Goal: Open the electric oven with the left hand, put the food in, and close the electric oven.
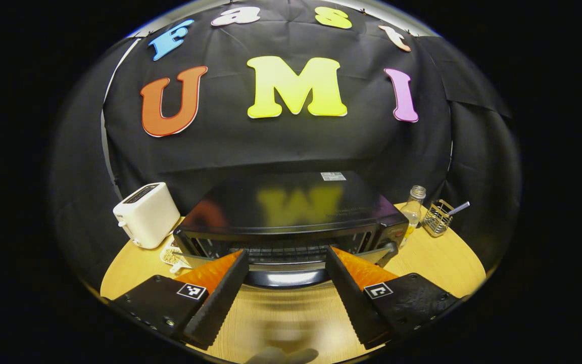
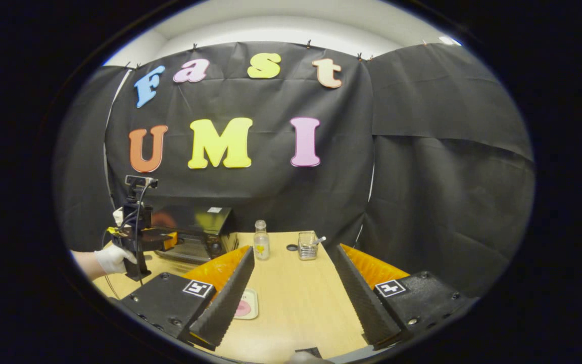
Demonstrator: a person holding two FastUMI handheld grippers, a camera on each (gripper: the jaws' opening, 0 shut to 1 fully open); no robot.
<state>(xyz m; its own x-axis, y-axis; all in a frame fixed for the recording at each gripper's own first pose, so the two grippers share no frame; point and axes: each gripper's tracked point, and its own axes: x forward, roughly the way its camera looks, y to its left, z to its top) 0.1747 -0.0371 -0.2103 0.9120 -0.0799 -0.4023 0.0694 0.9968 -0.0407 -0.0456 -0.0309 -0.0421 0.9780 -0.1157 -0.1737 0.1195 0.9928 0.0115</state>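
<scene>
- The electric oven (image 1: 291,222) sits on the wooden worktop (image 1: 432,258), close to the black cloth wall. Its door handle (image 1: 286,277) is a long bar that runs from side to side, low on the front.
- The door looks tipped open a little at the top, because the wire rack shows behind it. That is a guess from the left gripper view.
- The left gripper (image 1: 287,268) is right in front of the handle. Its jaws are open wide, with 1 finger past each end of the middle part of the bar. They hold nothing.
- In the right gripper view the oven (image 2: 195,230) is far off to the left, and a gloved hand (image 2: 111,259) holds the other gripper beside it.
- The right gripper (image 2: 291,275) is well away from the oven. Its jaws are open and hold nothing.
- The food (image 2: 243,307) looks like a pink thing on a small plate (image 2: 251,296), low by the right gripper's left finger.
- So the left gripper is much nearer the oven, and the right one is nearer the food.
- A white toaster (image 1: 145,214) stands left of the oven. A glass bottle (image 1: 413,207) and a wire basket (image 1: 437,217) stand to its right.
</scene>
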